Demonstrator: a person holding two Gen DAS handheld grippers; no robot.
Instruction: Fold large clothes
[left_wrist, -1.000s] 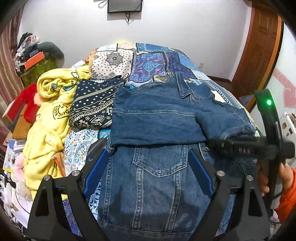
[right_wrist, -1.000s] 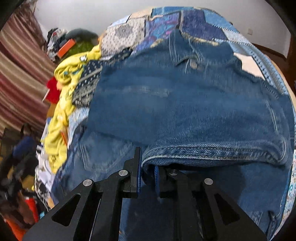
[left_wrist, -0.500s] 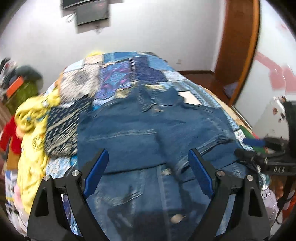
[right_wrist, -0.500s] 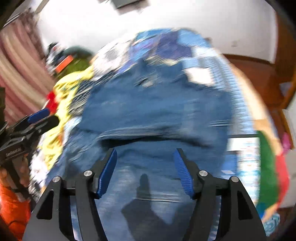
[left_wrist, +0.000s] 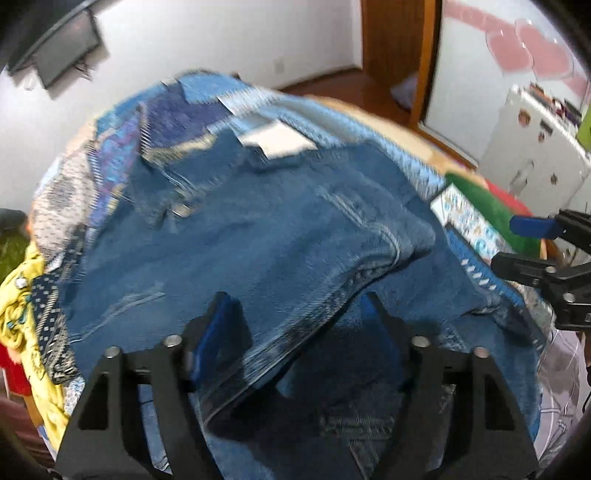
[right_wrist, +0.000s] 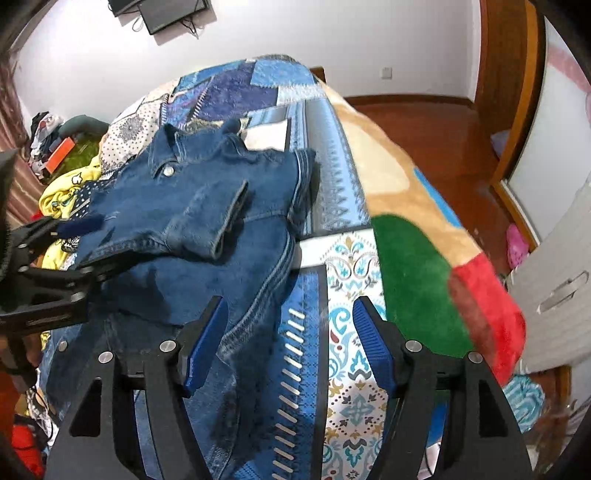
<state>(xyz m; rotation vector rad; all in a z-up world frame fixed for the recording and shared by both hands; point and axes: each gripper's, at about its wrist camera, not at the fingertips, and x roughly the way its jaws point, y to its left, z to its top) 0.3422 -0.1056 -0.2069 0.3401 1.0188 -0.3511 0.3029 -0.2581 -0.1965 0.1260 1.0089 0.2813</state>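
Blue-padded left gripper (left_wrist: 295, 321) is spread wide, nothing pinched; its fingers sit low over the denim jacket (left_wrist: 258, 240), with a folded sleeve hem running diagonally between them. Left wrist view is motion-blurred, so whether the pads touch the cloth is unclear

Right gripper (right_wrist: 286, 347) also spread wide and empty. Its left finger (right_wrist: 203, 347) is over the jacket's right edge, right finger (right_wrist: 373, 350) over bare patchwork bedspread (right_wrist: 351, 266)

Jacket lies on the bed, collar (right_wrist: 173, 147) and metal button (right_wrist: 168, 170) at the far end, one cuffed sleeve (right_wrist: 218, 218) folded across the top of the body. In the right wrist view the left gripper comes in from the left at the jacket's near-left part

Surroundings: yellow printed garment (right_wrist: 62, 192) and dark dotted fabric (left_wrist: 48, 306) beside the jacket on the left; green and red blanket (right_wrist: 424, 280) on the bed's right side; wall-mounted screen (right_wrist: 173, 13) on the far white wall; wooden door frame (right_wrist: 517, 92) at right
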